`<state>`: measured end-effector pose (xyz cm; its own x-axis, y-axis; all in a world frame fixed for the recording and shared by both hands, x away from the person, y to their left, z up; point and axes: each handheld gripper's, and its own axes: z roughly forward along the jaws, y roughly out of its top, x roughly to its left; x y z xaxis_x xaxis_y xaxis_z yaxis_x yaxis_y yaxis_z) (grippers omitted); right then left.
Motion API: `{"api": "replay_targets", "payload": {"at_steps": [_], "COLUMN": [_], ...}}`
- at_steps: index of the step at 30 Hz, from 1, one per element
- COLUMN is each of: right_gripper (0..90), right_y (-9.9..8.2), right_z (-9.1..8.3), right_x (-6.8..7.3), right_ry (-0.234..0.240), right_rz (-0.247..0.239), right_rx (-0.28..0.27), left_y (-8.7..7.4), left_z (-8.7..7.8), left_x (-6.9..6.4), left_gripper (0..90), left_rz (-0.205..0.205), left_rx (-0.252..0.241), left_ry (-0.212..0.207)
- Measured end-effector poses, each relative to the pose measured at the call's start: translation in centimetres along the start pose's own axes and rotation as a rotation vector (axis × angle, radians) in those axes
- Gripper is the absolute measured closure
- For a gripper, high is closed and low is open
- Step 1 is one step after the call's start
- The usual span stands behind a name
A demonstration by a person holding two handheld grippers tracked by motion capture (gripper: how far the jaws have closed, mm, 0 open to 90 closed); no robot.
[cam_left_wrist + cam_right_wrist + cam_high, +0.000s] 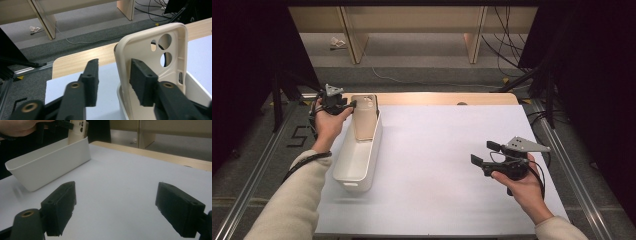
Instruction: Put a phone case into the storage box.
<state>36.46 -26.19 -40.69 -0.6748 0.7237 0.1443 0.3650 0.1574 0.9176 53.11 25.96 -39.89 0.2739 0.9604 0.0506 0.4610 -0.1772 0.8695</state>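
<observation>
A beige phone case [364, 117] stands on end, leaning in the far end of a long white bin [357, 160] at the table's left. My left gripper [353, 104] reaches in from the left at the case's top. In the left gripper view the case [152, 57] shows its inner face and camera holes. Its left rim lies between the jaws of the open gripper [114, 62], close against the right one. My right gripper [482, 152] hovers open and empty over the table's right side. Its own view shows the gripper [116, 186], the bin [50, 162] and the case [77, 130] farther off.
A white mat [437, 165] covers the table, with a wooden strip [437, 98] along the far edge. Beyond it are floor cables [507, 55] and wooden shelf legs [474, 35]. Metal rails [562, 150] run along both sides.
</observation>
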Motion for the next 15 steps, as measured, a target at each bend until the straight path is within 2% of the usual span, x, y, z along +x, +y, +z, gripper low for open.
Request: {"api": "replay_targets", "payload": {"at_steps": [8,11,15], "right_gripper": [17.8,17.8,17.8], "right_y": [0.0,0.0,0.0], "right_z": [0.0,-0.1,0.0], "right_x": [0.0,0.0,0.0], "right_ry": [-0.002,-0.004,-0.005], "right_rz": [0.003,0.003,0.002], "right_rx": [0.001,-0.001,0.001], "left_y": [0.1,0.0,-0.5], "left_z": [-1.8,-2.9,-4.5], "left_x": [-0.7,-1.0,-1.4], "left_gripper": [34.4,27.7,18.1], "left_rz": [0.018,0.025,-0.002], "left_rx": [-0.017,-0.006,0.006], "left_ry": [-0.014,-0.016,-0.043]}}
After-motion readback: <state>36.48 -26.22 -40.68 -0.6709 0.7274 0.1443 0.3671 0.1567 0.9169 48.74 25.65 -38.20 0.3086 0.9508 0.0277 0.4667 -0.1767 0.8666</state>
